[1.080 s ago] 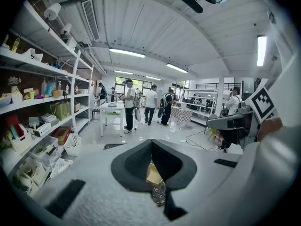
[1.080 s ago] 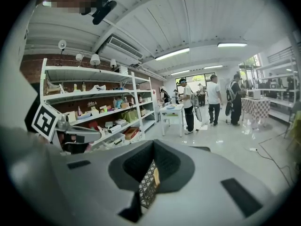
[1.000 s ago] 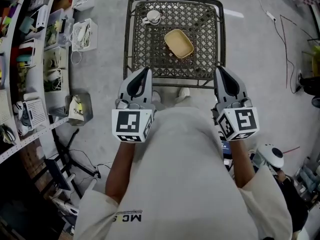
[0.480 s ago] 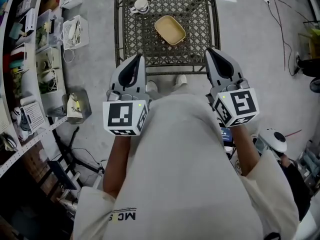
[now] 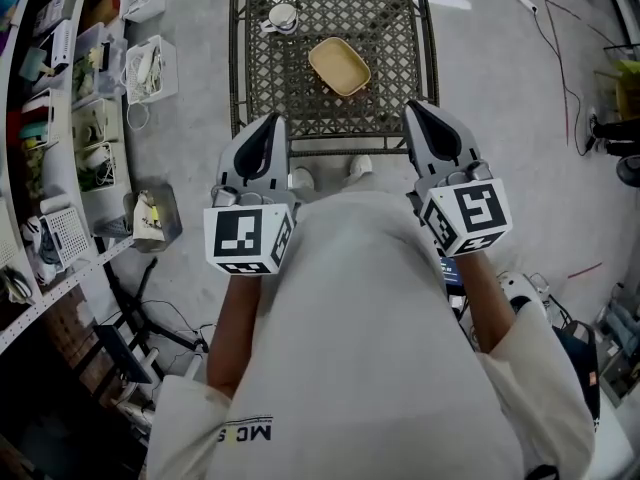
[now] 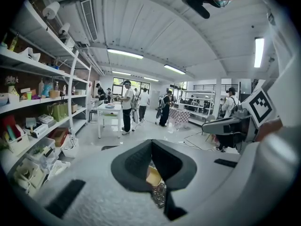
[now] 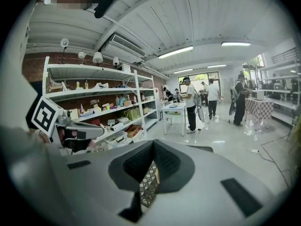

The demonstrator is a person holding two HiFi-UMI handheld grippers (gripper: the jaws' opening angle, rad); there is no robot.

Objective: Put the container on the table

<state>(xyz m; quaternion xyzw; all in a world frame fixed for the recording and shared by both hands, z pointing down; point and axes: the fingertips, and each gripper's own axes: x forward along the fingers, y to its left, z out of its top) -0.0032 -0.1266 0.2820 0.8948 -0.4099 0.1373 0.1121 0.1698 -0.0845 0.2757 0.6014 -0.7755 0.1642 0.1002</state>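
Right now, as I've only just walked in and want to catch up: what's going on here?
A person stands at a lattice-top table, holding a two-jaw gripper in each hand close to the body. The left gripper and the right gripper are both shut and hold nothing. The yellow container already sits near the table's middle, and neither gripper touches it. A small white cup stands at the table's far left corner.

A small white cup stands at the upper centre of the head view. Cluttered shelving runs down the left edge, with white wire baskets on the grey floor beside it. A thin cable trails at upper right. In the left gripper view, people stand far off under ceiling strip lights.
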